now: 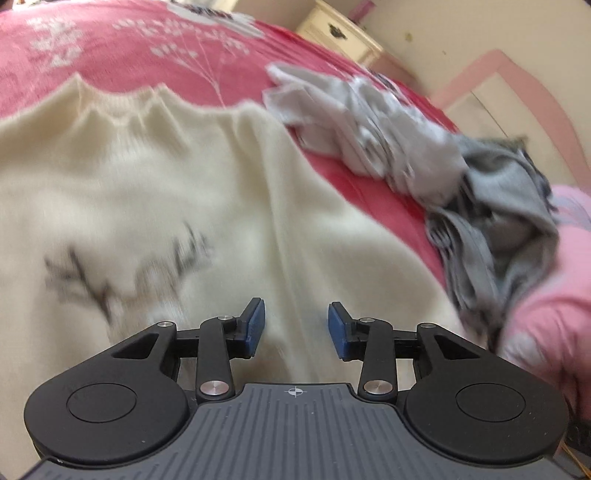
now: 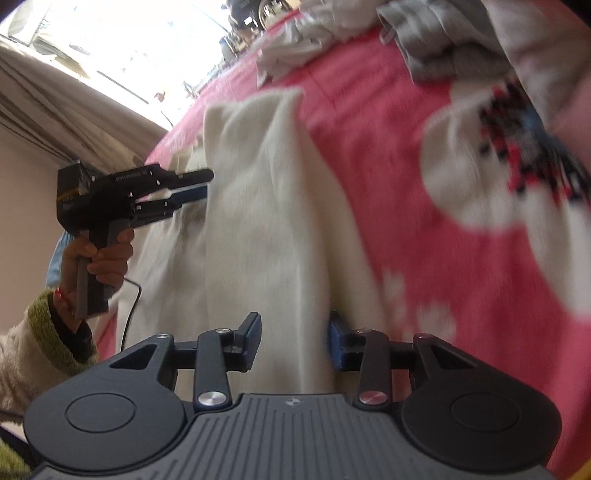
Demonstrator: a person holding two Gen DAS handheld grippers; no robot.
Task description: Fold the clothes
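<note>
— So where does the garment lie?

— On the far left, seen from the right wrist, a bare hand [image 2: 96, 254] with a green-and-cream cuff grips the handle of the left gripper [image 2: 201, 184]. Its fingers reach toward the left edge of the cream sweater [image 2: 266, 206], which is spread over the pink bedspread [image 2: 369, 155].

— Is that gripper closed on the cloth?

— No. From its own camera the left gripper [image 1: 296, 328] stands open, a wide gap between the blue pads [image 1: 255, 326], nothing held. Cream knit fills the gap below it; whether the pads touch the fabric cannot be told. The sweater's ribbed neckline sits far left, and a dark, blurred antler-like motif [image 1: 125, 273] lies near left.

— And to the right of the sweater?

— A crumpled pile of grey clothes [image 1: 424, 173] rests on the bedspread just beside the sweater's right edge, with a pink garment [image 1: 554, 258] at the right margin. A cream drawer cabinet [image 1: 340, 33] stands far behind the bed.

— The right gripper?

— The right gripper [image 2: 295, 341] is also wide open. A raised fold of the sweater runs between its pads, close against the right one, but unclamped.
</note>
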